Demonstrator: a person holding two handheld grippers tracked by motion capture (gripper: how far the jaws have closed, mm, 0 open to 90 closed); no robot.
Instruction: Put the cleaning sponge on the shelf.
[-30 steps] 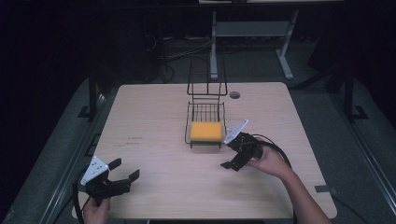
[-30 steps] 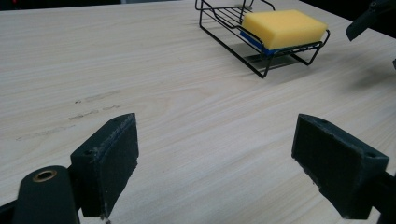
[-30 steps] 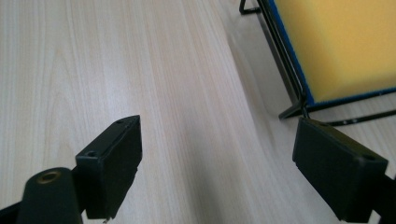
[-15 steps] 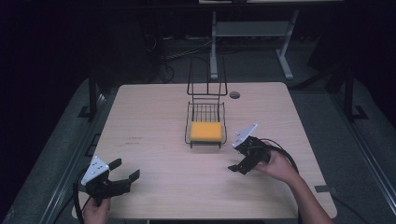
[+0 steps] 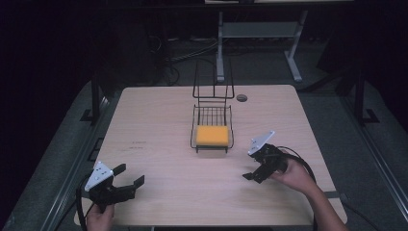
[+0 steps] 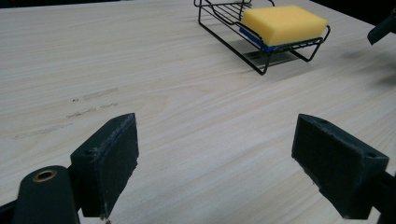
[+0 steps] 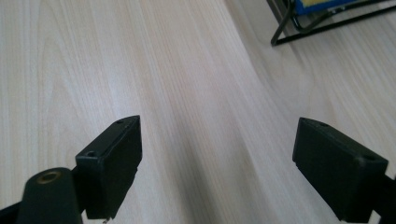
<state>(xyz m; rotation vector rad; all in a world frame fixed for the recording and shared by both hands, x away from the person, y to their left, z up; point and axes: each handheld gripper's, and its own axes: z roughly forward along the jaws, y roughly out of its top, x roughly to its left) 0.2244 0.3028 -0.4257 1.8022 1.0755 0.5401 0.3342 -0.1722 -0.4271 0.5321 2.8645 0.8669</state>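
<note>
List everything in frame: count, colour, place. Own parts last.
sponge: 1, yellow top with a blue underside, lying in the wire rack's tray
wire rack: 1, black, middle of the table toward the far edge, with a tall upright back
table: 1, light wood, with a small dark round hole near the far edge right of the rack
metal frame: 1, grey, on the floor beyond the table
cables: several, dark, on the floor beyond the table
left gripper: 1, black with a grey plate, near left corner of the table, jaws wide apart, nothing between them
right gripper: 1, black with a grey plate, right of the rack and nearer, jaws wide apart, nothing between them
hands: 2, one on each gripper
</note>
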